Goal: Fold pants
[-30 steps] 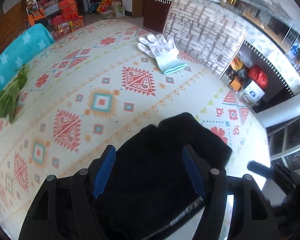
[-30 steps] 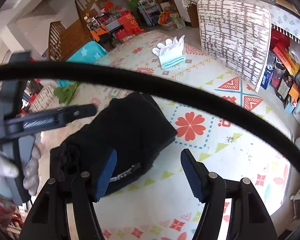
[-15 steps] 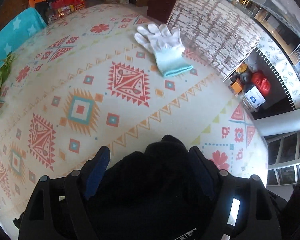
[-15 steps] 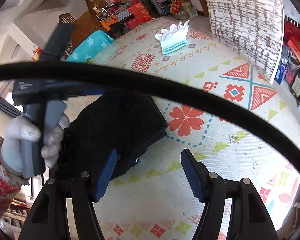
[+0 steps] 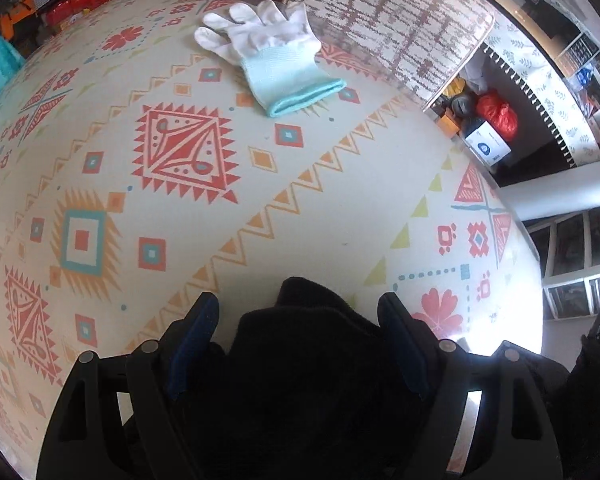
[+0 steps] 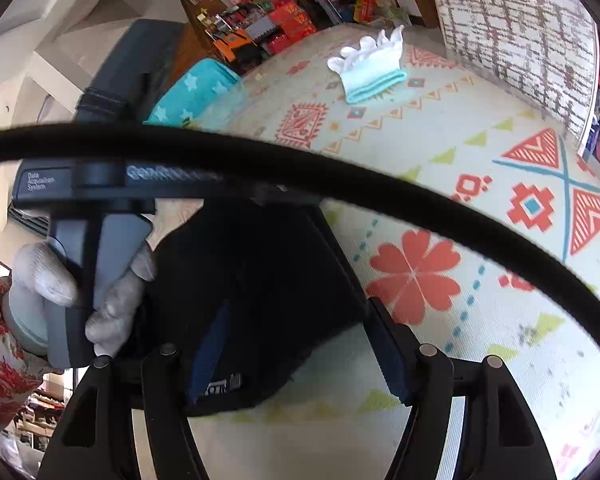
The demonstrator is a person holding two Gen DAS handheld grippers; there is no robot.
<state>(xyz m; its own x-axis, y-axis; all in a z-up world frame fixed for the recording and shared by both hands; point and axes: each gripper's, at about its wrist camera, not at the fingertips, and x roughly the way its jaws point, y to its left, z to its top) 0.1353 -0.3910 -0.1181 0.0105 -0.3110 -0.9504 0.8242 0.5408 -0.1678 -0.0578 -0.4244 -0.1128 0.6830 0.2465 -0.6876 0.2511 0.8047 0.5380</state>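
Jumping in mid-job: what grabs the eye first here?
The black pants bunched at the near edge of the patterned tablecloth, between the open left tool. A white glove with a teal cuff lies at the far side, and a thick black cable cuts across the right wrist view.

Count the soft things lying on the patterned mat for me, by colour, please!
Black: 1, the folded pants
White with a pale blue cuff: 1, the glove
Turquoise with stars: 1, the towel at the mat's far edge
Total: 3
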